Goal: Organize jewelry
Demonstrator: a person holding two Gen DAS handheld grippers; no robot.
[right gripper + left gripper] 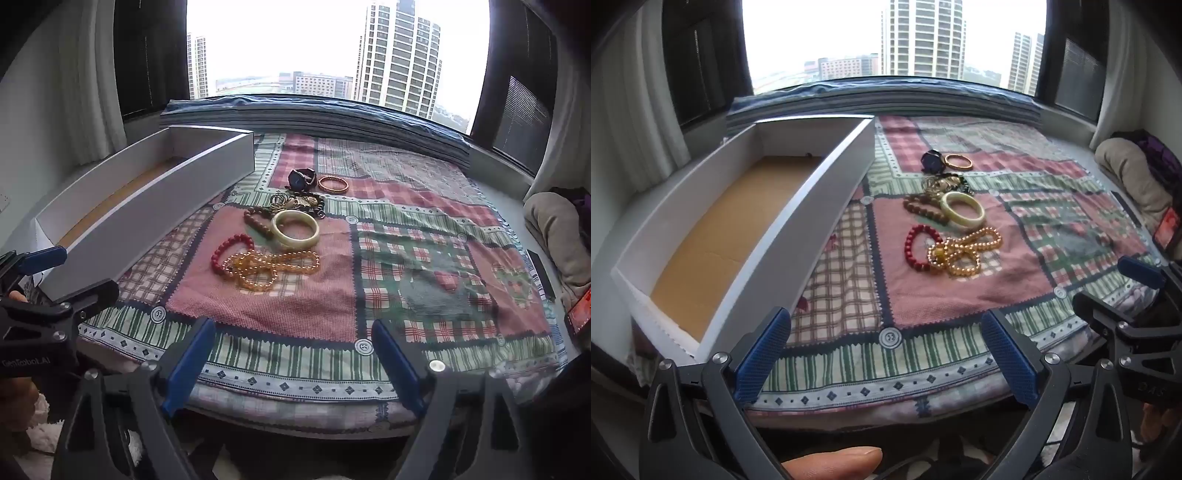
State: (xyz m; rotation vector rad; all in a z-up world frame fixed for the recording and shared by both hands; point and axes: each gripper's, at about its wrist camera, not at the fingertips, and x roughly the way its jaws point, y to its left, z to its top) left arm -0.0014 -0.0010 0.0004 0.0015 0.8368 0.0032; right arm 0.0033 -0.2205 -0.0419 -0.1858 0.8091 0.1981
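The left gripper (886, 354) hangs with its blue-padded jaws spread wide and nothing between them; the right gripper (293, 356) is the same, fully apart and empty. Both hover over the near edge of the patchwork quilt (424, 258), well short of the jewelry.

The pieces lie in a loose line down the middle of the quilt: nearest, a long strand of amber-gold beads (271, 267) tangled against a red bead bracelet (231, 251); behind them a pale cream bangle (295, 229) overlapping a brown wooden bead bracelet (258, 221); then a heap of metal chains (299, 203), a dark wristwatch (302, 179) and a thin copper-coloured bangle (333, 184). The long white open box with a tan floor (713, 236) sits to the left, seemingly empty.

The bangle is probably stiff, smooth and breakable, best pinched across one side of its rim. The bead strands look light and limp; a grip at a bunched part would likely lift them, though the tangle may drag its red neighbour along.

The chain heap is too small to sort into pieces, and a dark speck at the box's far end cannot be identified.
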